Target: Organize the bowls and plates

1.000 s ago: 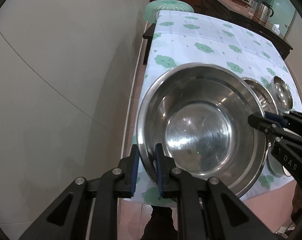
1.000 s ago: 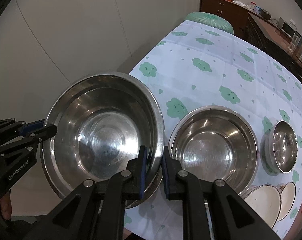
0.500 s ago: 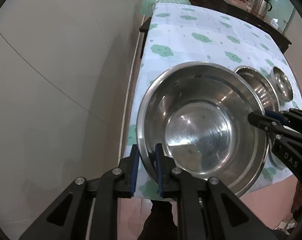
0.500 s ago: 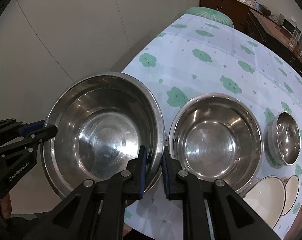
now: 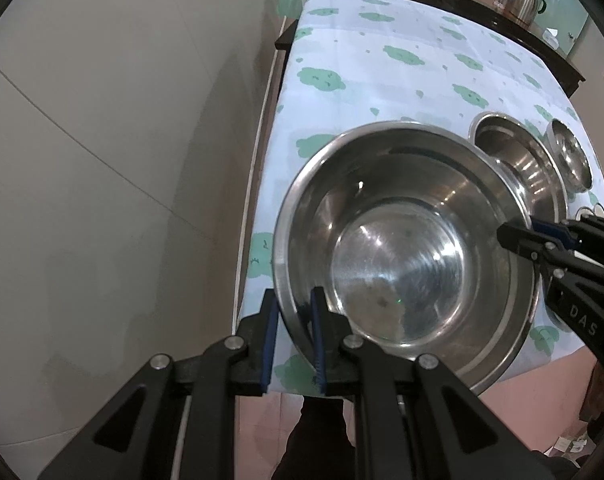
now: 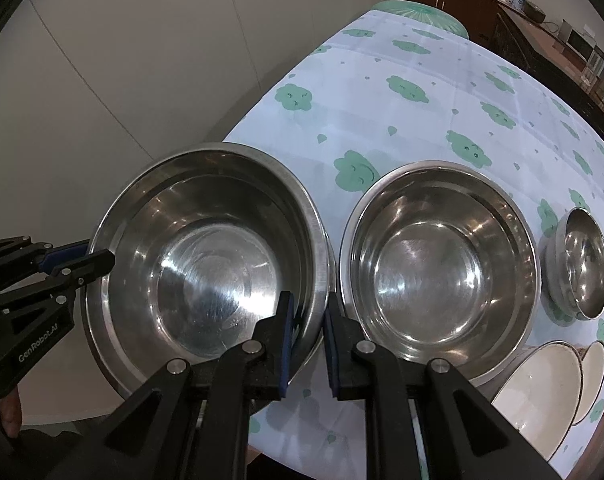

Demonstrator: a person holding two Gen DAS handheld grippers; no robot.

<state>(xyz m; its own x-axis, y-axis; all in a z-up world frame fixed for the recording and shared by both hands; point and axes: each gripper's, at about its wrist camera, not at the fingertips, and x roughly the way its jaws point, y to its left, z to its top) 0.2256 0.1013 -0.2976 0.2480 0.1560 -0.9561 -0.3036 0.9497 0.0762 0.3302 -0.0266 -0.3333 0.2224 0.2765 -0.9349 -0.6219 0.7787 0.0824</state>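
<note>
Both grippers (image 5: 294, 336) (image 6: 306, 336) on lg bowl (image 6: 206, 264) rim

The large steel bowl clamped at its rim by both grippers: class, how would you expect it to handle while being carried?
The large steel bowl looks rigid, so it should hold its shape. Its polished rim may slip between the left gripper and right gripper. Empty and thin-walled, it is probably light.

Dim indoor light; glare on steel bowl (image 5: 401, 248); fisheye-warped, vignetted edges.
</note>
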